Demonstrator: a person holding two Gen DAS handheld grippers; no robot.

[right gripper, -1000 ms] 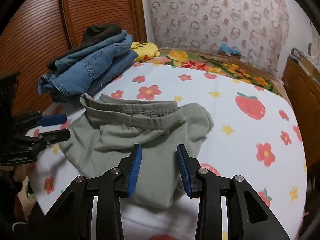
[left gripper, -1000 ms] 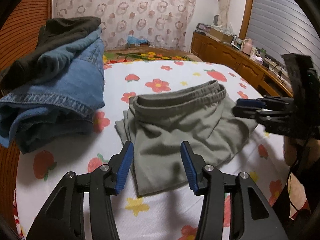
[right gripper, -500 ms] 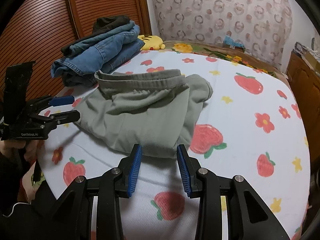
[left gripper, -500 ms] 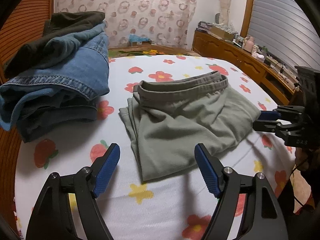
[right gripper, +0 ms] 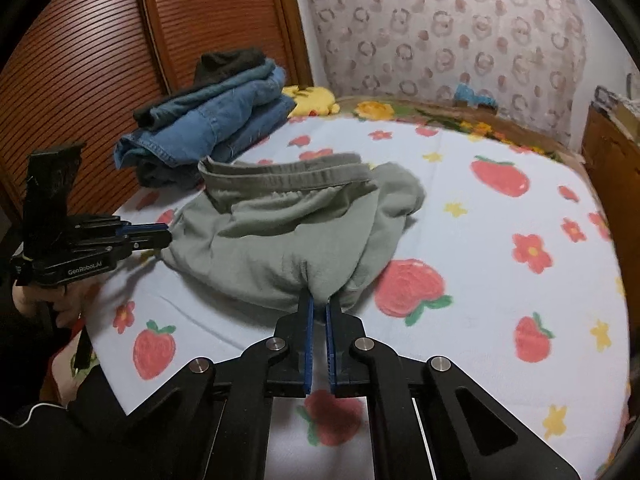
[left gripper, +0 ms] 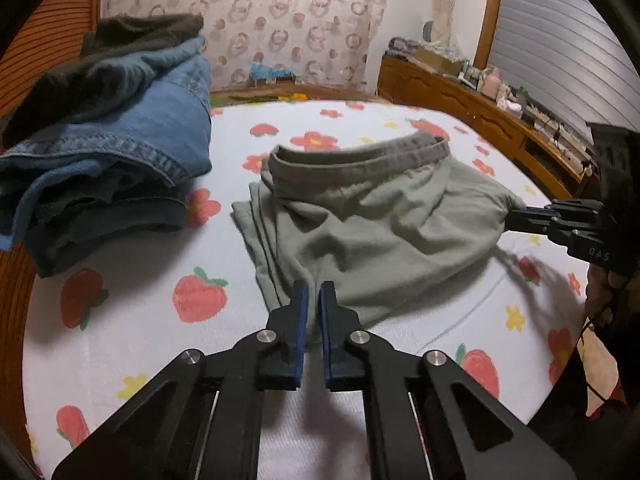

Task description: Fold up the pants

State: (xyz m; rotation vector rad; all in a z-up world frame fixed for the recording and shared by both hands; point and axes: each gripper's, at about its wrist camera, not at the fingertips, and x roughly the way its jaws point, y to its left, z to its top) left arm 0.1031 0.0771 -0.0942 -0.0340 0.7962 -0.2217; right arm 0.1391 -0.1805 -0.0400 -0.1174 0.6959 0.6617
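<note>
Bed sheet: white, strawberry and flower print, fills most of both views. Left wrist view, left to right: louvred wood panel at far left edge; stack of jeans at upper left, on the sheet; patterned curtain across the top; wooden dresser at upper right, cluttered top.

Pants: grey-green, frame centre, waistband toward the curtain, just beside the jeans and apart from them.

Left gripper has just closed, pinching the pants' near hem. Right gripper has just closed too, pinching the hem at the other corner; cloth puckers above its tips.

Bare sheet lies at lower left and, in the right wrist view, across the right half.
</note>
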